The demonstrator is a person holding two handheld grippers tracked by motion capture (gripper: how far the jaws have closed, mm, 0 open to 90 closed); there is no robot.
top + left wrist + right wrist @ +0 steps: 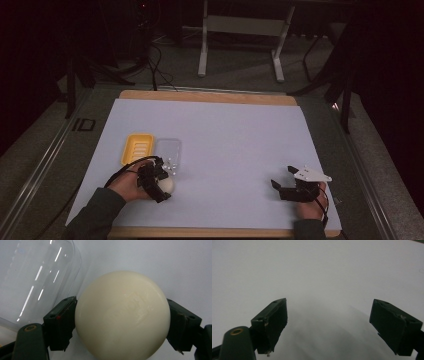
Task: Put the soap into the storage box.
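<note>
Left gripper (pixel 161 186) clamped on cream ball (pixel 122 315), both pads pressed to its sides, ball low on white surface (pixel 225 150) at near left, just beside clear lid (pixel 32 277) and near yellow tray (pixel 137 148). Right gripper (pixel 282 181) jaws wide apart, nothing between, over bare surface at near right.

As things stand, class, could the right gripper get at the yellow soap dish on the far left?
Probably yes. The right gripper is open and holds nothing, and bare white sheet lies between it and the yellow soap dish. But it's a long way across, and the left gripper, clamped on the cream ball, crowds the near side.
</note>
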